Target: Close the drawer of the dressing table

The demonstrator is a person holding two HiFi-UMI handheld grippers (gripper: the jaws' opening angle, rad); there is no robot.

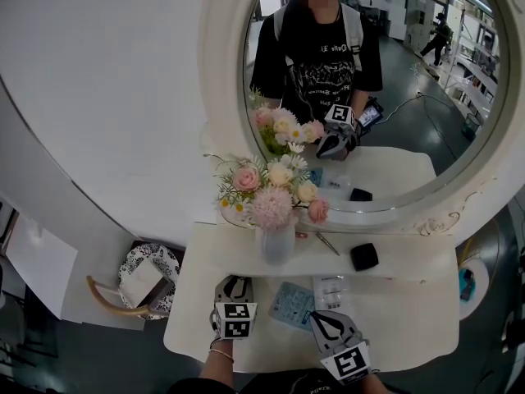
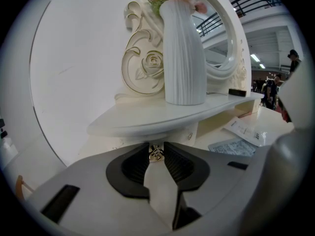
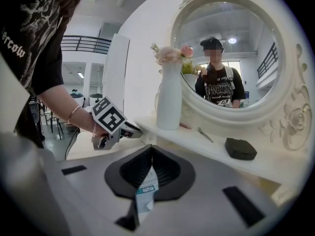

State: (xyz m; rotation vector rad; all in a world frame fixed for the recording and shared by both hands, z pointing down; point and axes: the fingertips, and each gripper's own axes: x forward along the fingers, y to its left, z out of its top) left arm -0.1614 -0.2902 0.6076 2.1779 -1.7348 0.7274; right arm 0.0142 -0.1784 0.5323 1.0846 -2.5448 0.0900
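The white dressing table has a raised shelf under a round mirror. My left gripper reaches under the shelf's front edge at the left. In the left gripper view its jaws are shut on a small ornate brass drawer knob, with a pad on each side of it. The drawer front behind the knob is mostly hidden by the jaws. My right gripper hovers low over the tabletop to the right, shut and holding nothing. The right gripper view shows the left gripper at the shelf's underside.
A white ribbed vase of pink and cream flowers stands on the shelf, with a thin metal tool and a small black case. A blue packet and a blister pack lie on the tabletop. A patterned stool stands at floor left.
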